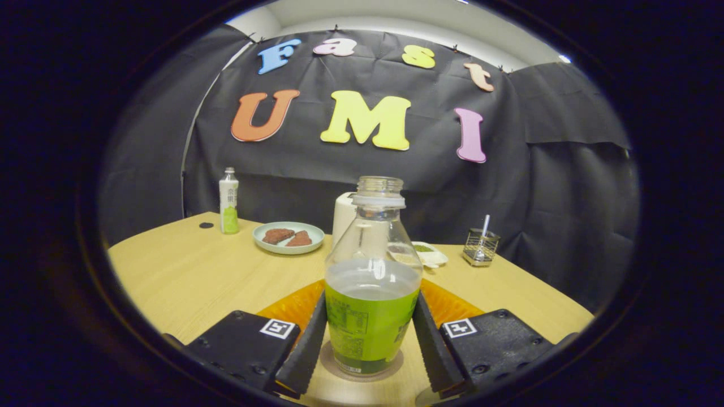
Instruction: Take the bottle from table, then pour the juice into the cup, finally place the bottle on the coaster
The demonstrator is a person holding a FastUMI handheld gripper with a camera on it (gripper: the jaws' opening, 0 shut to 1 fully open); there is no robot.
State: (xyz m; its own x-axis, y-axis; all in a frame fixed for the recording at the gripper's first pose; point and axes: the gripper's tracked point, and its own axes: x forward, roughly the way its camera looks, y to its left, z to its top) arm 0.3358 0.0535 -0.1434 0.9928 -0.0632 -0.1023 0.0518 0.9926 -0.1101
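The wooden table [186, 277] carries an open bottle [370, 282] on a round coaster [334, 362]. Beyond that bottle stand a white cup [343, 217], a plate [288, 237], a capped bottle [228, 208], a small dish [430, 253] and a glass holder [479, 247].

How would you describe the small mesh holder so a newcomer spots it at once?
Start at the wooden table and look past the open bottle held between the jaws, toward the black wall. Right of the small white dish stands the mesh holder, alone in being see-through wire with a utensil poking up.

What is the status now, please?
Fingers shut on open juice bottle. Bottle upright, base on round coaster. White cup beyond the bottle. Nothing in the way.
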